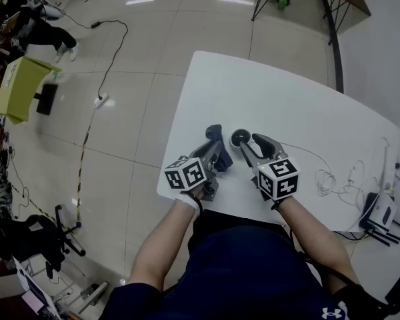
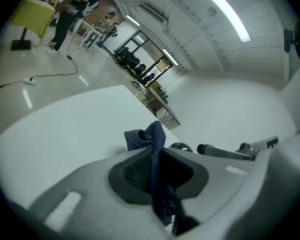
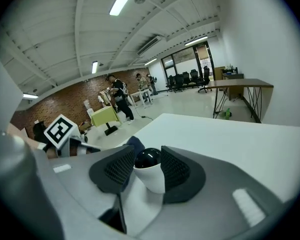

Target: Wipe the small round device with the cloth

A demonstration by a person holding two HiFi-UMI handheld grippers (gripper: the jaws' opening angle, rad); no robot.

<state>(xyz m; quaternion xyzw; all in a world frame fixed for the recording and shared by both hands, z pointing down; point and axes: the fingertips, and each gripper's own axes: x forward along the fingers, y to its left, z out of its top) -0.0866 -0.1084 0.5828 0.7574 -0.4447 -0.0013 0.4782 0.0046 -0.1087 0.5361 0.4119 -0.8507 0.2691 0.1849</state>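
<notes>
The small round device, a white cup-shaped base with a glossy black dome, stands on the white table. My right gripper is open, its two pads close on either side of the device. My left gripper is shut on the dark blue cloth, which sticks out past the fingertips. The cloth is just left of the device, close beside it. From the left gripper view the device shows just past the cloth.
White cables and a white box with black plugs lie at the table's right side. The table's near edge runs just under my hands. A black cable trails over the floor to the left.
</notes>
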